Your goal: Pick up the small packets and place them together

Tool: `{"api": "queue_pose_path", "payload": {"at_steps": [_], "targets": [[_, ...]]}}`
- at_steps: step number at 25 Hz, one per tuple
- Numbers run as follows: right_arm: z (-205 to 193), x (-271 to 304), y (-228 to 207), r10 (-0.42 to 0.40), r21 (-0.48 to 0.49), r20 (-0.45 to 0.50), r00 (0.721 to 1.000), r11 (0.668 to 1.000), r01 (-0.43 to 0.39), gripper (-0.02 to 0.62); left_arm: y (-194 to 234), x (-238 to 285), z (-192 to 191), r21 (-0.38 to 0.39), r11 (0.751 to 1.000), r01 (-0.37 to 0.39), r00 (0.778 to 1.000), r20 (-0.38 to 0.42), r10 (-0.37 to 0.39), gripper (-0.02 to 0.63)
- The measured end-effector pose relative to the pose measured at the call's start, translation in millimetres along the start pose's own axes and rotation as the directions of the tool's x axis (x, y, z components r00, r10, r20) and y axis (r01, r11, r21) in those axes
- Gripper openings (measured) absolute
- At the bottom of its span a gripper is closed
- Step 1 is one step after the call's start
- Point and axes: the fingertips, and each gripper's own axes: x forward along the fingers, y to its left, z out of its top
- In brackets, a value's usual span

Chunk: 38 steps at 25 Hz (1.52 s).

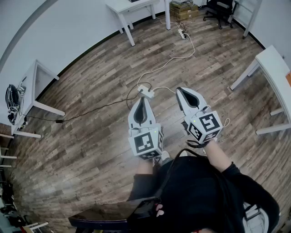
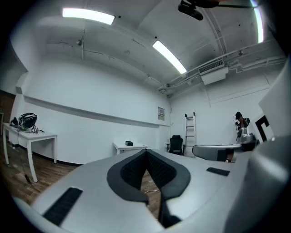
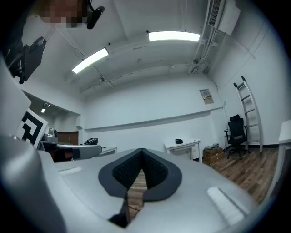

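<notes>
No small packets show in any view. In the head view my left gripper [image 1: 141, 99] and my right gripper [image 1: 179, 90] are held level side by side over the wooden floor [image 1: 91, 104], pointing away from the person. Both are shut with nothing between the jaws. In the left gripper view the left gripper [image 2: 146, 152] has its tips closed together, and the right gripper's body shows at that view's right. In the right gripper view the right gripper [image 3: 142, 151] is likewise closed and empty.
A white power strip [image 1: 146, 91] with cables lies on the floor just beyond the gripper tips. White tables stand at the left [image 1: 34, 86], far end [image 1: 125, 7] and right [image 1: 275, 68]. An office chair [image 3: 235, 129] and a ladder [image 3: 248, 109] stand near the far wall.
</notes>
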Motion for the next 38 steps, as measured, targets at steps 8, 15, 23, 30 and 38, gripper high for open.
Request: {"api": "queue_pose_path", "payload": {"at_steps": [8,15,23,30,38], "targets": [[-4.4,3.2,4.7,0.006,-0.001,-0.004,1.000,1.000,-0.006,0.000,9.4,-3.7,-8.8,0.002,1.000,-0.022,1.000,0.000,0.022,-0.002],[-1.6,7.0,3.7,0.004,0.046,0.038,0.999,0.999,-0.006,0.000,27.3,-3.9,-9.3,-0.016,0.999,-0.040,0.999,-0.001,0.040,-0.002],[-0.2,14.8,-5.6,-0.039,0.080,0.056,0.998,0.996,0.034,0.000,74.3,-9.3,-13.9,-0.024,0.994,-0.106,0.994,-0.023,0.105,-0.002],[-13.8,26.7,-13.7,-0.104,0.069,0.043,0.994,0.992,0.101,0.000,97.4,2.0,-32.7,-0.071,0.992,-0.106,0.994,-0.045,0.103,-0.002],[-30.9,91.3,-60.5,-0.071,0.075,0.034,0.997,0.995,0.069,0.000,109.1,78.6,-48.8,-0.065,0.987,-0.145,0.988,-0.065,0.141,-0.002]]}}
